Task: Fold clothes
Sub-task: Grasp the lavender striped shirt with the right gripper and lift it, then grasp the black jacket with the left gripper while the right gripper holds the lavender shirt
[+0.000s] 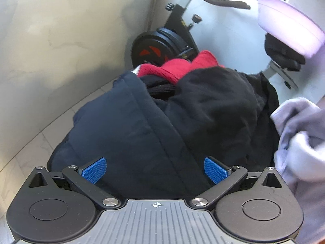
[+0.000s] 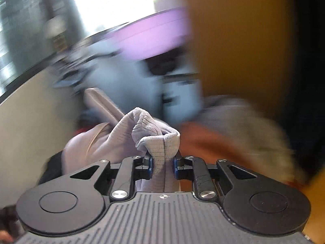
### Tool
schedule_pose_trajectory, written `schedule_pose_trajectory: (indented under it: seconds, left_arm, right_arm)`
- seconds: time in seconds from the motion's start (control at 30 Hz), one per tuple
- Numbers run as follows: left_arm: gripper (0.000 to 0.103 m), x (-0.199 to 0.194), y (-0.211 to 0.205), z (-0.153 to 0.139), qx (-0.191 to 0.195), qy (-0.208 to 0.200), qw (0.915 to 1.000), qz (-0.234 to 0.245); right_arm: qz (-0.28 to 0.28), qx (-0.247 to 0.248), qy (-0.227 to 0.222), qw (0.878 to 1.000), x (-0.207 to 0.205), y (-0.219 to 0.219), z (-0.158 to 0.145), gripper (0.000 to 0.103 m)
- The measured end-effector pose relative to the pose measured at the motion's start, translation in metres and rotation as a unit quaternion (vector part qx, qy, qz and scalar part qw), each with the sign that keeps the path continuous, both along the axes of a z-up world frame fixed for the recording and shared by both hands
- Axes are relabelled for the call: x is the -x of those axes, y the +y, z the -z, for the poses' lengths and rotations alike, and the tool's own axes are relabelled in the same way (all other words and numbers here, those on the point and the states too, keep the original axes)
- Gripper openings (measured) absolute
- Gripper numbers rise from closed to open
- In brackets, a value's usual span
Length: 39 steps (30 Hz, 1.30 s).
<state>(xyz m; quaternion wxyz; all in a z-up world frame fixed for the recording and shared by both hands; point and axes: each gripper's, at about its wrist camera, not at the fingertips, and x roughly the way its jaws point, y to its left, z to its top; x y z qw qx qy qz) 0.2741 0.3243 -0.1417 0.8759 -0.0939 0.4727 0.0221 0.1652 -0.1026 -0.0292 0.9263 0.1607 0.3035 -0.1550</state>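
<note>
Pale walls and a tiled floor frame a corner where an exercise bike is parked behind a heap of unfolded laundry. A dark navy garment is draped over the heap's near side, a black garment is slumped beside it, and a red knit is seen poking out at the back, so the pile appears to be the stock still to be folded.

The left gripper is held over the navy garment, tilted steeply down, its blue pads spread wide with nothing between them; it is judged to be kept ready to take a second hold.

A pale grey garment is pinched in the right gripper, whose jaws are drawn nearly together on a bunched fold of the cloth. The fabric is gathered upward out of the jaws in a crumpled knot, with a ribbed edge angled away toward the upper left. In the left wrist view the same grey garment is seen at the right edge, apart from the pile and hanging in loose folds, so its long axis is judged to run roughly top to bottom, though its full length is cut off. Such a single-point hold is judged to serve for lifting it clear of the heap.

A lilac tub is seen above, blurred in the right wrist view.
</note>
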Motion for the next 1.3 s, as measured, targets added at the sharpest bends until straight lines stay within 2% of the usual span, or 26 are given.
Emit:
schedule_pose_trajectory:
  seconds: [0.1, 0.2, 0.3, 0.33, 0.37, 0.4, 0.43, 0.47, 0.6, 0.63, 0.67, 0.7, 0.73, 0.77, 0.8, 0.87, 1.03, 1.17, 1.23, 1.3]
  left_arm:
    - [0.102, -0.003, -0.007, 0.011, -0.002, 0.014, 0.9999, 0.007]
    - [0.102, -0.004, -0.016, 0.022, -0.002, 0.026, 0.9995, 0.017]
    - [0.102, -0.004, -0.025, 0.03, -0.014, 0.028, 0.9991, 0.03]
    - [0.102, -0.005, -0.027, 0.032, -0.019, 0.028, 0.9989, 0.032]
    - [0.102, -0.006, -0.029, 0.034, -0.022, 0.028, 0.9988, 0.032]
    - [0.102, -0.006, -0.03, 0.036, -0.023, 0.028, 0.9988, 0.032]
    - [0.102, -0.006, -0.03, 0.037, -0.023, 0.028, 0.9989, 0.031]
    - [0.102, -0.007, -0.031, 0.038, -0.023, 0.028, 0.9989, 0.03]
    - [0.1, -0.005, -0.027, 0.039, -0.015, 0.009, 0.9995, 0.027]
    - [0.096, -0.003, -0.025, 0.039, -0.011, 0.002, 0.9996, 0.026]
    - [0.077, -0.002, -0.022, 0.038, -0.008, -0.001, 0.9996, 0.026]
    - [0.054, 0.001, -0.019, 0.035, -0.004, -0.005, 0.9996, 0.026]
    - [0.044, 0.003, -0.016, 0.032, 0.003, -0.006, 0.9996, 0.028]
    - [0.027, 0.004, -0.012, 0.028, 0.014, -0.006, 0.9994, 0.032]
    - [0.014, 0.006, -0.008, 0.023, 0.024, -0.007, 0.9991, 0.035]
    - [0.009, 0.011, -0.002, 0.013, 0.032, -0.012, 0.9986, 0.039]
    - [0.006, 0.024, 0.014, -0.013, 0.053, -0.044, 0.9973, 0.027]
    - [0.007, 0.031, 0.023, -0.003, 0.08, -0.017, 0.9966, 0.008]
    - [0.01, 0.031, 0.022, 0.008, 0.07, -0.001, 0.9975, 0.003]
    - [0.026, 0.032, 0.022, 0.017, 0.059, 0.012, 0.9982, -0.004]
  right_arm:
    - [0.078, -0.025, 0.038, 0.996, 0.029, -0.042, 0.024, 0.018]
    - [0.102, -0.034, 0.074, 0.991, 0.041, -0.056, 0.05, 0.019]
    - [0.104, -0.048, 0.076, 0.99, 0.038, -0.054, 0.054, 0.026]
    - [0.098, -0.049, 0.077, 0.991, 0.036, -0.053, 0.051, 0.032]
    - [0.094, -0.042, 0.079, 0.992, 0.035, -0.051, 0.047, 0.045]
    - [0.093, -0.028, 0.083, 0.992, 0.035, -0.047, 0.044, 0.051]
    - [0.096, -0.011, 0.085, 0.992, 0.035, -0.044, 0.04, 0.063]
    - [0.094, 0.0, 0.084, 0.992, 0.034, -0.042, 0.036, 0.067]
    - [0.064, 0.012, 0.078, 0.995, 0.041, -0.032, 0.017, 0.068]
    - [0.061, 0.018, 0.074, 0.995, 0.04, -0.029, 0.01, 0.071]
    - [0.056, 0.026, 0.065, 0.996, 0.04, -0.023, 0.003, 0.074]
    - [0.051, 0.035, 0.054, 0.997, 0.039, -0.017, -0.004, 0.075]
    - [0.039, 0.039, 0.045, 0.997, 0.037, -0.011, -0.009, 0.076]
    - [0.024, 0.04, 0.038, 0.998, 0.034, -0.004, -0.013, 0.078]
    - [0.009, 0.041, 0.031, 0.999, 0.03, 0.002, -0.017, 0.079]
    - [-0.026, 0.039, 0.022, 0.999, 0.021, 0.014, -0.022, 0.081]
    - [-0.123, 0.025, 0.046, 0.991, -0.013, 0.05, -0.006, 0.081]
    - [-0.193, 0.017, 0.079, 0.978, -0.031, 0.082, 0.022, 0.081]
    - [-0.212, 0.009, 0.1, 0.972, -0.038, 0.094, 0.039, 0.081]
    - [-0.222, 0.016, 0.122, 0.967, -0.043, 0.102, 0.056, 0.081]
